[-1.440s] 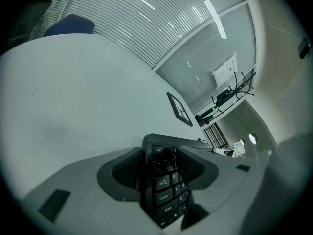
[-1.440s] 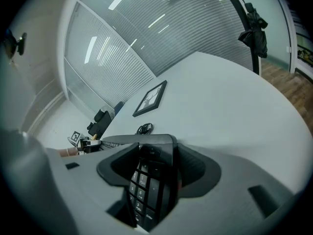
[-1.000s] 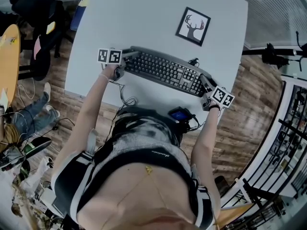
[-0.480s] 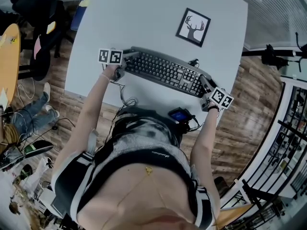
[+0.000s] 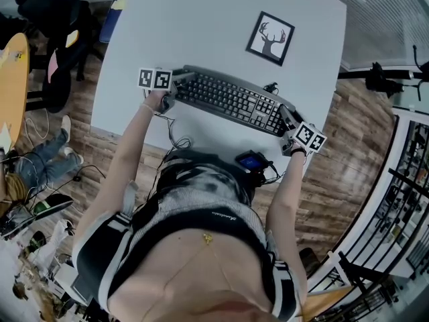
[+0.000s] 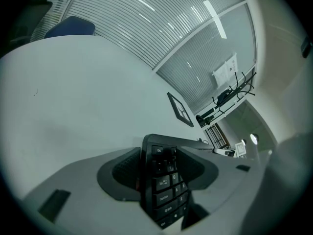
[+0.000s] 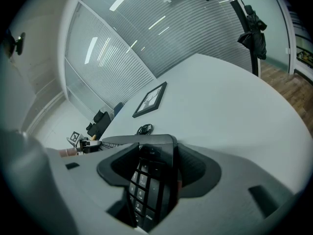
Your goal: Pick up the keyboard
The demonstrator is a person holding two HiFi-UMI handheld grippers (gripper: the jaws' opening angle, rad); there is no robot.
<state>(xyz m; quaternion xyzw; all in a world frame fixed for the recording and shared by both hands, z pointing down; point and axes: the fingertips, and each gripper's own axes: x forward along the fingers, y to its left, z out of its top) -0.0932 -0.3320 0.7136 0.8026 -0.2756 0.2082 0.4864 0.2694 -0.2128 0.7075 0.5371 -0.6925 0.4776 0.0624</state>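
Note:
A black keyboard lies slanted across the near part of the white table. My left gripper is shut on its left end, and my right gripper is shut on its right end. In the left gripper view the keyboard's Esc end sits between the two grey pads. In the right gripper view the number-pad end of the keyboard fills the gap between the pads. Whether the keyboard rests on the table or hangs just above it, I cannot tell.
A framed deer picture lies on the table beyond the keyboard. A small coil of cable lies at the keyboard's far right edge. The table's near edge runs close below both hands, with wooden floor around it.

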